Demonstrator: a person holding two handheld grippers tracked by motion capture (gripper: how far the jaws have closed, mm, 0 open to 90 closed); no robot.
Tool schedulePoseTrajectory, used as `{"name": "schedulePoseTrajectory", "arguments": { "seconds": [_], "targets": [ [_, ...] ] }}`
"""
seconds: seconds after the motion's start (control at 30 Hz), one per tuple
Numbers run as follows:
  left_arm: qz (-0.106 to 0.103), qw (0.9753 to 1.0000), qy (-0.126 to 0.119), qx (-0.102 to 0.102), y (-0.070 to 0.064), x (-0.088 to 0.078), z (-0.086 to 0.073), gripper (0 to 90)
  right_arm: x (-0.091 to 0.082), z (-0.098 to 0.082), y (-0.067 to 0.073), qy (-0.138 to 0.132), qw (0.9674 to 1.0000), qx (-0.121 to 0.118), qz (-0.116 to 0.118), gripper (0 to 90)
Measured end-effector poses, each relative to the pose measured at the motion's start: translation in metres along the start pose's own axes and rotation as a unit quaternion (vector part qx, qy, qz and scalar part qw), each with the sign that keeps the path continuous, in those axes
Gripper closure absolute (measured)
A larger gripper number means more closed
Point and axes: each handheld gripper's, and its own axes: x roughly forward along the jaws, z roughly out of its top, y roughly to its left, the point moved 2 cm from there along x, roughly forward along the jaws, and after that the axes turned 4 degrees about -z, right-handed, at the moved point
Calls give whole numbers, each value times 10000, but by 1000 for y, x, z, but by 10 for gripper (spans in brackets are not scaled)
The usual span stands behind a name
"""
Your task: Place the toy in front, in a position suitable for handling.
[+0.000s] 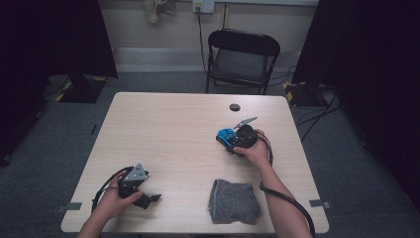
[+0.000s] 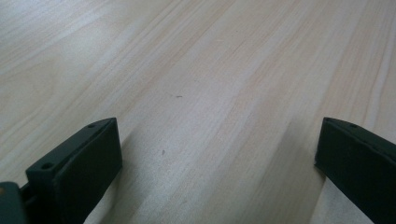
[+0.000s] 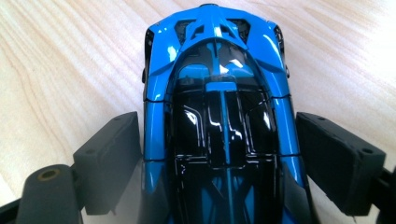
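Right gripper view looks straight down the length of a blue toy sports car point(image 3: 217, 116) with a glossy black roof, standing on the pale wooden surface point(image 3: 60, 60) between the two black jaws of the right claw point(image 3: 217, 163). The jaws flank the car's flanks with a sliver of daylight on each side, so the claw reads as spread around the car rather than pinching it. From the high view the car point(image 1: 226, 135) sits right of the surface's middle, just ahead of the right claw point(image 1: 236, 140), while a folded grey cloth point(image 1: 234, 201) lies near the front edge. The car looks light, rigid and hard-shelled, probably plastic or die-cast, and its lacquered body is likely slippery; its wheels would probably let it roll away if nudged lengthwise. The flat door sides, where the jaws already stand, seem the safest hold, away from the thin rear fins. The left claw point(image 1: 142, 196) rests spread over bare wood at the near left.
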Motion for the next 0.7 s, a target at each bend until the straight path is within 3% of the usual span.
{"name": "schedulePoseTrajectory", "arguments": {
  "seconds": [0.17,0.37,0.53,0.7],
  "targets": [
    [1,10000,1,5,0,0,0,0,0,1,-1,-114,9999,-2,30,259],
    [0,10000,2,5,0,0,0,0,-3,2,3,66,9999,114,-62,262],
    [0,10000,0,5,0,0,0,0,-5,0,6,12,9997,178,-172,263],
    [3,10000,0,13,0,0,0,0,-9,-1,6,71,9997,112,-219,263]
  ]
}}
